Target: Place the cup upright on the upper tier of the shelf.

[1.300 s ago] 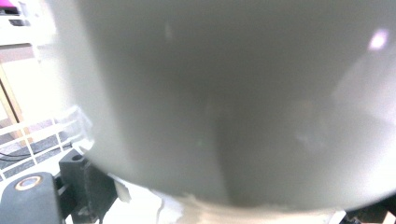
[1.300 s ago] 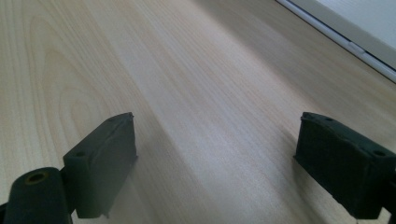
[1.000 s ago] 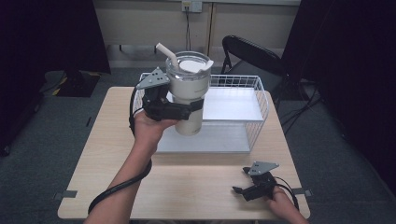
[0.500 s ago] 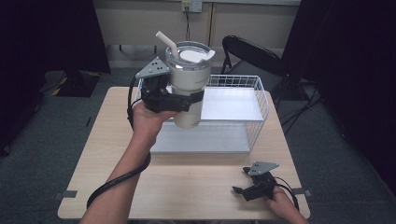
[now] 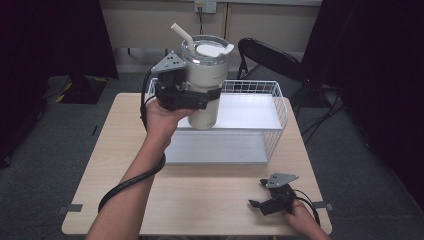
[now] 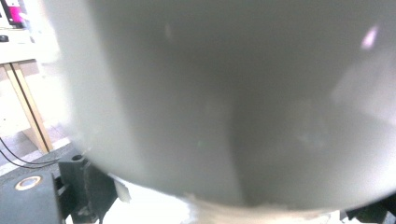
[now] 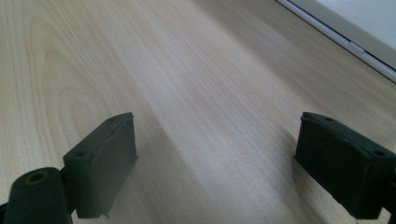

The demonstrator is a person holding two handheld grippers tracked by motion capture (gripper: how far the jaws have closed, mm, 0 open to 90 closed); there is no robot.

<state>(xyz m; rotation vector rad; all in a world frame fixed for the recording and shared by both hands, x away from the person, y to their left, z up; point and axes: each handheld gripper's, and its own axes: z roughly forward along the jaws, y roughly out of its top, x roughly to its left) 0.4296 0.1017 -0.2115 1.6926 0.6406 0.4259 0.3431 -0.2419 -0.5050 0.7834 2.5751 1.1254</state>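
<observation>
The left gripper point(image 5: 200, 102), clamped on the tumbler point(image 5: 206, 82), had lifted it higher above the basket point(image 5: 276, 117); it was probably being taken out. The right gripper point(image 5: 260, 202) rested wide open on the tabletop point(image 5: 210, 200) before the basket.

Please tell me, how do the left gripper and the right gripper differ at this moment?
The left gripper is raised above the white wire basket, shut on the tumbler; the right gripper sits low on the wooden table. The left jaws clamp the tumbler's body; the right jaws stand wide open, holding nothing. Both are black, with a grey plate.
</observation>
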